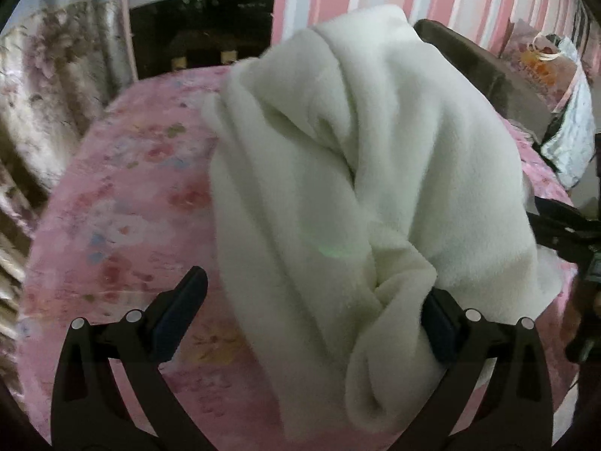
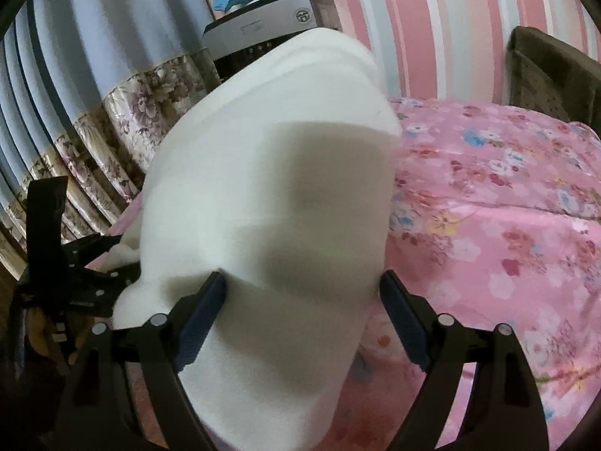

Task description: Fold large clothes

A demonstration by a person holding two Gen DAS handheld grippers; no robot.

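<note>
Two grippers stand wide apart over a white fleece garment (image 1: 338, 173) heaped on the pink floral bedspread (image 1: 124, 195): left gripper (image 1: 311, 319), right gripper (image 2: 300, 315). Folds hide its shape and lower edge.

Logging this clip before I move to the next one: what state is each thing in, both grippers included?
White fleece garment: bunched and partly folded, lying on the bed.
Pink floral bedspread: spread over the bed, under the garment.
Left gripper: open, garment fabric between the fingers, right finger against it.
Right gripper: open, garment fabric between the fingers.
Blue curtain with floral hem: hanging drawn.
</note>
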